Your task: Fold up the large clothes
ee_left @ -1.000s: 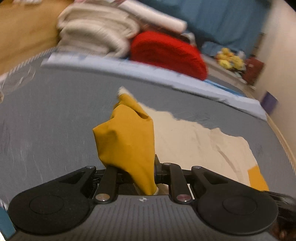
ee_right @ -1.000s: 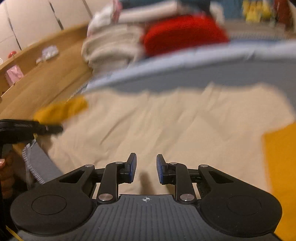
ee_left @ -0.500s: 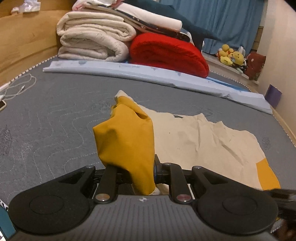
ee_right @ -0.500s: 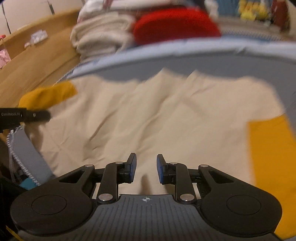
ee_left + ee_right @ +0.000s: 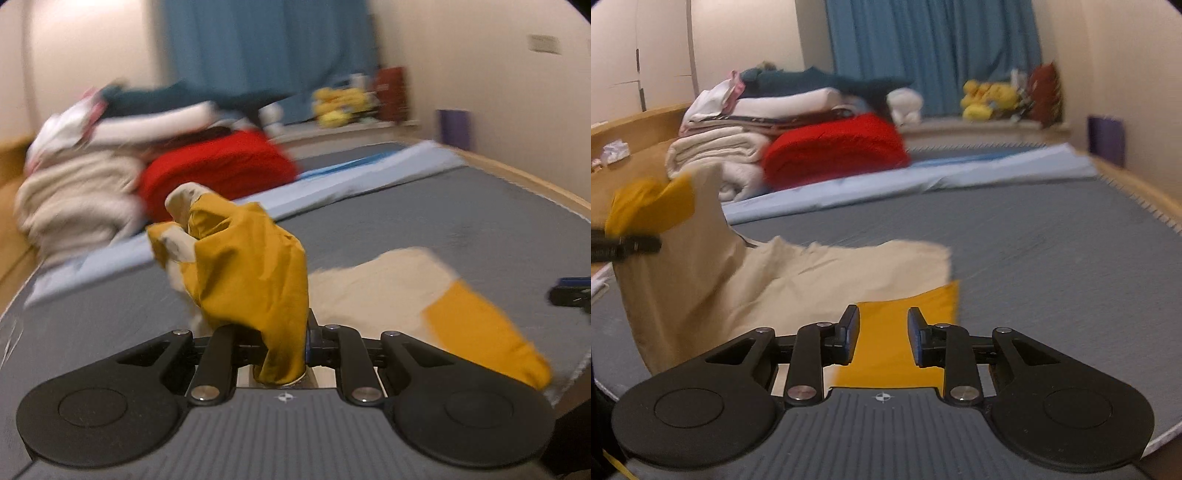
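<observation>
A cream garment (image 5: 783, 280) with mustard-yellow sleeves lies on the grey mattress (image 5: 1052, 258). My left gripper (image 5: 284, 339) is shut on one yellow sleeve (image 5: 251, 273) and holds it bunched up above the bed. It also shows at the left edge of the right wrist view (image 5: 628, 242), lifting the cloth. The other yellow sleeve (image 5: 905, 332) lies flat on the mattress. My right gripper (image 5: 882, 336) is open and empty, its jaws standing over that flat sleeve. The sleeve also shows at the right in the left wrist view (image 5: 484, 336).
Folded cream blankets (image 5: 713, 151) and a red blanket (image 5: 834, 151) are stacked at the head of the bed behind a pale blue sheet (image 5: 923, 177). A wooden bed frame (image 5: 1145, 188) borders the mattress. Plush toys (image 5: 986, 99) sit by the blue curtain.
My left gripper has lifted the yellow sleeve and swung its view to the right. My right gripper has moved right, from over the cream body to over the other yellow sleeve.
</observation>
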### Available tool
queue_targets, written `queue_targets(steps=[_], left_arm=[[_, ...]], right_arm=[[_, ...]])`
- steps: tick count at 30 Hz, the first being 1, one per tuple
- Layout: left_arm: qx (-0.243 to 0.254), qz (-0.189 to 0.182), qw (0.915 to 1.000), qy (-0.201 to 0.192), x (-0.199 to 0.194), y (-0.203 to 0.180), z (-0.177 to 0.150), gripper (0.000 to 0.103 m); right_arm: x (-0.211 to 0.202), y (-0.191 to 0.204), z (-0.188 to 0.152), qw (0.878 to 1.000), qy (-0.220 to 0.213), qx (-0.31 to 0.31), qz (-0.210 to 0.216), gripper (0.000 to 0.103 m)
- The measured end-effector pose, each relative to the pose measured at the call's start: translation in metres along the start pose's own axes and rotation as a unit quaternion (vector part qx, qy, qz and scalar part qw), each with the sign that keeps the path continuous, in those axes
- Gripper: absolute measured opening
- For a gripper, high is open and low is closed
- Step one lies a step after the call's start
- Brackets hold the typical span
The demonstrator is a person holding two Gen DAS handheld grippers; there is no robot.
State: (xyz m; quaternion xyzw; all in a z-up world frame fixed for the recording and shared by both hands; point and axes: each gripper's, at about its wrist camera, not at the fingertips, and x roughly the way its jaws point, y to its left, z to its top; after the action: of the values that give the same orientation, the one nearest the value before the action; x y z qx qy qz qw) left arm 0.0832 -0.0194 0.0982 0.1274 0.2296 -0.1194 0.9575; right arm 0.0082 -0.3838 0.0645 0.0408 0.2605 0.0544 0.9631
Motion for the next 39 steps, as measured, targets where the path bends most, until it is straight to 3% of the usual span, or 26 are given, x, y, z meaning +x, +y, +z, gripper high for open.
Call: queue_targets(steps=[5,9,11,13,16,18,20,23,28,31,34,37,39], left_arm=[[0.074,-0.058,0.9956,-0.001,0.013,-0.114,0.024,0.017],[0.138,-0.112,0.9835,0.035,0.039,-0.209,0.003,0.018],[0.153,-0.148,0.9739,0.079,0.058,-0.238,-0.016,0.026],[0.146,-0.198,0.9616,0.123,0.07,-0.252,-0.03,0.048],[0.117,-0.242,0.9565,0.113,0.06,-0.231,-0.037,0.067],[0.089,-0.271,0.9539,0.094,0.044,-0.2,-0.036,0.074],[0.07,-0.285,0.9527,0.08,0.028,-0.17,-0.038,0.074],[0.057,-0.263,0.96,0.076,0.019,-0.128,-0.038,0.074],[0.006,-0.181,0.9788,0.096,0.035,-0.06,-0.044,0.075],[-0.055,-0.151,0.9801,0.116,0.057,-0.03,-0.051,0.078],[-0.123,-0.137,0.9693,0.163,0.081,-0.014,-0.061,0.078],[-0.156,-0.147,0.9617,0.171,0.092,-0.012,-0.059,0.078],[-0.16,-0.152,0.9598,0.174,0.095,-0.012,-0.059,0.078]], right_arm=[[-0.01,-0.039,-0.004,0.998,-0.027,0.036,-0.039,0.032],[-0.015,-0.072,-0.006,0.993,-0.033,0.103,-0.054,0.043],[-0.013,-0.085,-0.007,0.989,-0.03,0.139,-0.052,0.05],[-0.007,-0.094,-0.008,0.985,-0.019,0.169,-0.039,0.059],[0.008,-0.097,-0.015,0.978,0.014,0.209,-0.003,0.065],[0.017,-0.095,-0.02,0.974,0.041,0.22,0.02,0.066],[0.031,-0.09,-0.023,0.972,0.074,0.222,0.038,0.067],[0.052,-0.084,-0.027,0.967,0.117,0.222,0.045,0.067],[0.07,-0.068,-0.031,0.969,0.16,0.189,0.016,0.063],[0.067,-0.059,-0.033,0.975,0.148,0.167,0.006,0.039],[0.056,-0.054,-0.029,0.982,0.115,0.147,0.017,0.014],[0.032,-0.051,-0.021,0.989,0.058,0.134,0.026,0.007],[0.006,-0.055,-0.013,0.988,-0.006,0.147,0.044,0.005]])
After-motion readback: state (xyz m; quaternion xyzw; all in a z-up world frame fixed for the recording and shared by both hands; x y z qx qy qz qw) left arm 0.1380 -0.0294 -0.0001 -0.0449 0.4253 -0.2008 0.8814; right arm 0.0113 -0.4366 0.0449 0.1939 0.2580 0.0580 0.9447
